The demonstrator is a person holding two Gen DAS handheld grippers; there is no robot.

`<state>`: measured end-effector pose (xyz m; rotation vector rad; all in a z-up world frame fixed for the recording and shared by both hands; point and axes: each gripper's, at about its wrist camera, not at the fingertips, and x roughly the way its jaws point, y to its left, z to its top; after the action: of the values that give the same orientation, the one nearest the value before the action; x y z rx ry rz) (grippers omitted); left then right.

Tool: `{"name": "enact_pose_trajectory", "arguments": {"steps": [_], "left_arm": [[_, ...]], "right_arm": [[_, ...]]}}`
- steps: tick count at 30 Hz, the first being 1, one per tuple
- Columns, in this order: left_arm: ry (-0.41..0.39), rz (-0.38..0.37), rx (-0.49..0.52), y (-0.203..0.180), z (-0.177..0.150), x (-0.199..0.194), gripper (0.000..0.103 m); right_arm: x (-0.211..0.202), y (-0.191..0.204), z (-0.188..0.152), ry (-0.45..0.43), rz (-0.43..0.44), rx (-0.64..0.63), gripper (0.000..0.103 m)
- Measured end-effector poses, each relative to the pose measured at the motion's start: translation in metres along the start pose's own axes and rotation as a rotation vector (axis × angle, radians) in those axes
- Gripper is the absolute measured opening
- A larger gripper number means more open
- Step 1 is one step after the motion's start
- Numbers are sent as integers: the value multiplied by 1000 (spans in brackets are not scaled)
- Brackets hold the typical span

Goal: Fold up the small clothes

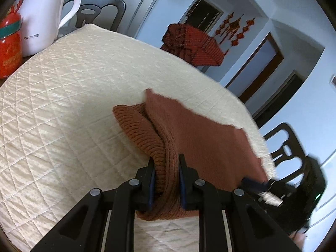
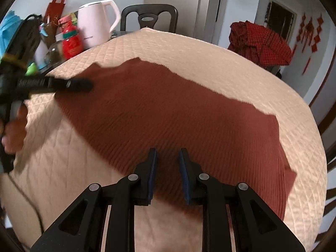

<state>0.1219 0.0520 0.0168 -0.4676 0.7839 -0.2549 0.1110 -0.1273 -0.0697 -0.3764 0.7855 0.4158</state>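
Clamped in the left hand-held gripper (image 1: 167,175), a bunched edge of the rust knit garment (image 2: 178,113) lifts off the quilted desk (image 1: 63,96), while the right hand-held gripper (image 2: 167,173), jaws slightly apart, appears empty, so folding looks barely begun.

rust ribbed knit (image 1: 201,145), cream quilted cover (image 1: 63,105)

The place was a home, by the look a dining area. A round surface (image 2: 210,48) under a quilted cream cover stood ringed by dark dining chairs (image 2: 149,14). A white electric kettle (image 2: 96,23) and a red jar (image 2: 72,42) sat at its edge. Red festive hangings (image 2: 310,35) decorated pale walls, near a dark-framed doorway (image 1: 260,67).
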Motion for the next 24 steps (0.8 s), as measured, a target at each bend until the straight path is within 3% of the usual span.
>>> {"name": "enact_pose_trajectory", "arguments": {"steps": [7, 14, 18, 24], "left_arm": [[-25, -143, 6, -37, 23, -12, 20], [-6, -269, 107, -118, 42, 6, 20], [68, -320, 173, -166, 32, 44, 19], [305, -316, 204, -192, -9, 129, 17]], "right_arm": [[-30, -40, -24, -63, 5, 180, 22], [-67, -79, -45, -138, -34, 326, 22], [-76, -98, -58, -152, -47, 399, 22], [-80, -116, -80, -148, -24, 495, 22]]}}
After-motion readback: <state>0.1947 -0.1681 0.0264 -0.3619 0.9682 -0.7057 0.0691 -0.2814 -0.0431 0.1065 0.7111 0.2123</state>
